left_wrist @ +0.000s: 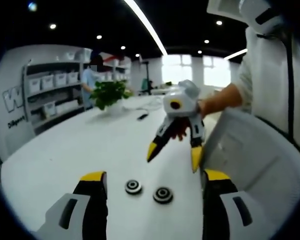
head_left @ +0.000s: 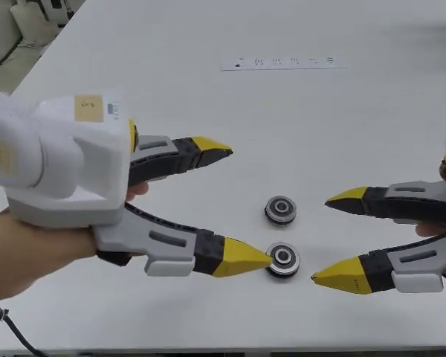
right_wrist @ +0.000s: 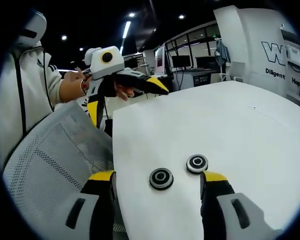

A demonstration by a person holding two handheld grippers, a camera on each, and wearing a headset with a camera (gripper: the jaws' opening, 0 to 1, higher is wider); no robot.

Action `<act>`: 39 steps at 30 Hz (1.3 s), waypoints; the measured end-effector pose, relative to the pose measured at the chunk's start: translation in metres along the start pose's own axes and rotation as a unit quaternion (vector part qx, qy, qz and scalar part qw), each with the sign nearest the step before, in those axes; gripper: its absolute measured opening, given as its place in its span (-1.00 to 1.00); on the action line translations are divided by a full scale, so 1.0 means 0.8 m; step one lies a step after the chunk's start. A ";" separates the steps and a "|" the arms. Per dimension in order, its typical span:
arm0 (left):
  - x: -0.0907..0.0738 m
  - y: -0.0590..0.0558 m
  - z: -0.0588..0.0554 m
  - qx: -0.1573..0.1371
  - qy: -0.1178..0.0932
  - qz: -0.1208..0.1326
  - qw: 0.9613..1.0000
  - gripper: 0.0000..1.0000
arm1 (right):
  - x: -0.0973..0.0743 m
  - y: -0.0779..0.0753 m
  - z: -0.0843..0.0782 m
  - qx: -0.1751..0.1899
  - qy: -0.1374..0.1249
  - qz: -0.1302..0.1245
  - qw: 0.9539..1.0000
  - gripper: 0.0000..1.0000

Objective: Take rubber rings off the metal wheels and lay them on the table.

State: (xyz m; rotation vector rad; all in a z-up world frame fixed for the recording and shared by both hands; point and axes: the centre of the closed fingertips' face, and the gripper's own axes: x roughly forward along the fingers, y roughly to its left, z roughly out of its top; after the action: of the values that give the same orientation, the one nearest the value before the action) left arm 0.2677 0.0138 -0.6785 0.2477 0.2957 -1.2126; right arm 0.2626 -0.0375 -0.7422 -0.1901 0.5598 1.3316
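The near wheel (head_left: 283,259) lies flat on the white surface (head_left: 171,89), close to my edge of it. The far wheel (head_left: 281,210) lies just beyond, the two just apart. Each carries a black rubber ring (head_left: 269,210) around its metal hub. Both wheels rest between my two tools.

My left hand-held gripper (head_left: 249,207) comes in from the left with its jaws spread wide. Its nearer yellow tip is just beside the near wheel, though I cannot tell whether it touches. Its other tip hangs past the far wheel, well apart from it. My right hand-held gripper (head_left: 320,239) faces it from the right, also wide and holding nothing, with both tips near the wheels but apart from them.

In each gripper view the pair of wheels sits between that tool's own jaws. Further out on the surface lies a white strip (head_left: 282,62) with small marks. A grey mesh chair (right_wrist: 50,165) stands at my side of the surface, and a potted plant (left_wrist: 107,92) stands at its far end.
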 end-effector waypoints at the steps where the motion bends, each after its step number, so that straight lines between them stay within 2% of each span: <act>1: 0.001 0.000 0.000 0.002 0.001 0.000 1.000 0.58 | 0.002 0.001 -0.001 -0.002 0.003 0.002 1.000 0.30; 4: 0.005 0.001 -0.002 0.011 0.005 0.000 1.000 0.56 | 0.004 0.002 -0.003 -0.005 0.006 0.006 1.000 0.28; 8: 0.010 0.002 -0.005 0.007 0.005 -0.003 1.000 0.57 | 0.007 0.002 -0.004 -0.011 0.009 0.009 1.000 0.23; 17: 0.023 0.004 -0.018 0.014 0.020 -0.009 1.000 0.57 | 0.020 0.001 -0.007 -0.024 0.016 0.015 0.999 0.09; 25: 0.041 -0.001 -0.025 0.015 0.017 -0.030 0.999 0.38 | 0.033 -0.001 -0.016 -0.025 0.020 0.018 0.999 -0.08; 34: 0.060 -0.001 -0.048 0.004 0.022 -0.042 0.999 0.19 | 0.043 -0.005 -0.029 -0.017 0.016 0.015 1.000 -0.23; 39: 0.064 -0.003 -0.058 -0.005 0.023 -0.048 0.999 0.08 | 0.047 -0.008 -0.039 -0.009 0.020 0.014 1.000 -0.23</act>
State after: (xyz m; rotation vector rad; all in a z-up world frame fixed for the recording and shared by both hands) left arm 0.2774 -0.0161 -0.7399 0.2555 0.3561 -1.3023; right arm 0.2646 -0.0201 -0.7884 -0.2249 0.5860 1.3624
